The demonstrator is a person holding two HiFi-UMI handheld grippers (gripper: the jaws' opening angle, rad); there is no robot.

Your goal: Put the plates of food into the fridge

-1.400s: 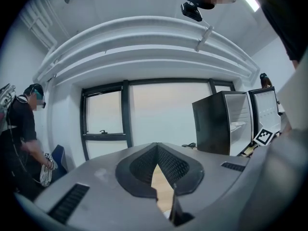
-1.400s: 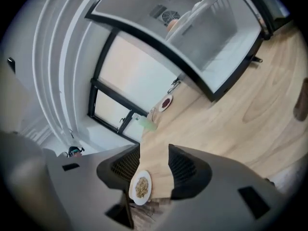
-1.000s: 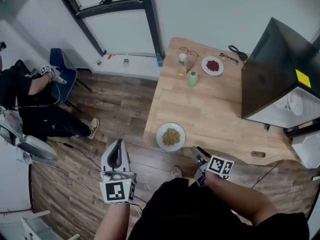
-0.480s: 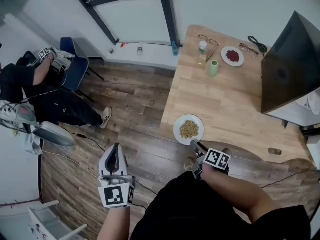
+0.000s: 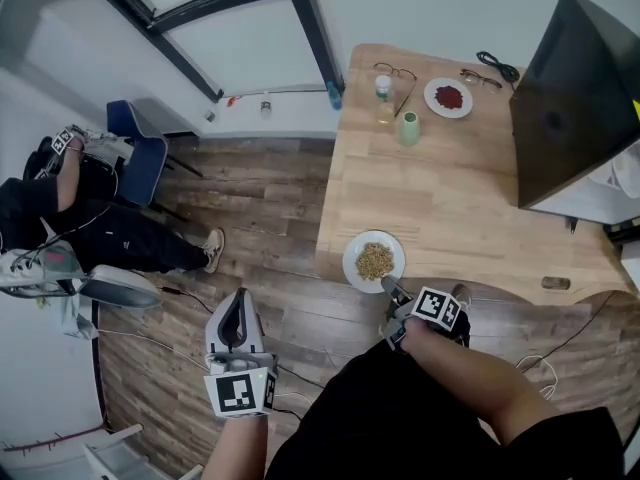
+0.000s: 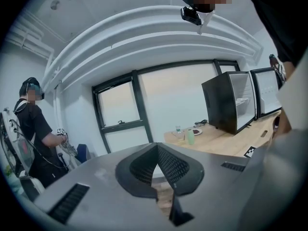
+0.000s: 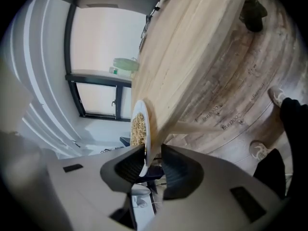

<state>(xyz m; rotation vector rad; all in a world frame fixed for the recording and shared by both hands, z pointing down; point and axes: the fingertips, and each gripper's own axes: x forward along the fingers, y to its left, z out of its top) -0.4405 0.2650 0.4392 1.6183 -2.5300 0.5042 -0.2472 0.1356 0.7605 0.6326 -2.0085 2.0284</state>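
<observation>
Far to the left of the surface (image 5: 450,188), a person in black (image 5: 90,238) is seen seated beside a blue chair (image 5: 140,148) on the wooden floor (image 5: 260,208). Closer to the surface's near left corner, but clear of it and over the floor, the left gripper (image 5: 236,308) is held. Its jaws are closed tip to tip and nothing is carried between them.

At the near edge of the surface, towards its left corner, the plate of yellowish food (image 5: 351,265) is found lying flat on the wood. The right gripper (image 5: 388,286) is held at that same edge, and the plate's near rim is taken in between its jaws. These jaws have just been closing. The rim lies against one jaw while a gap is seen on the side of the other, so the plate is not clamped.

Along the far side of the surface, a pair of glasses (image 5: 395,72), a small bottle (image 5: 383,88) and a green cup (image 5: 408,128) are grouped close together. Just to their right the plate of red food (image 5: 429,103) is set, and beyond it a second pair of glasses (image 5: 480,78) and a black cable (image 5: 497,65) are laid. The right part of the surface is taken up by the black fridge (image 5: 570,98), well apart from both plates, with its white inside shown at its right side
</observation>
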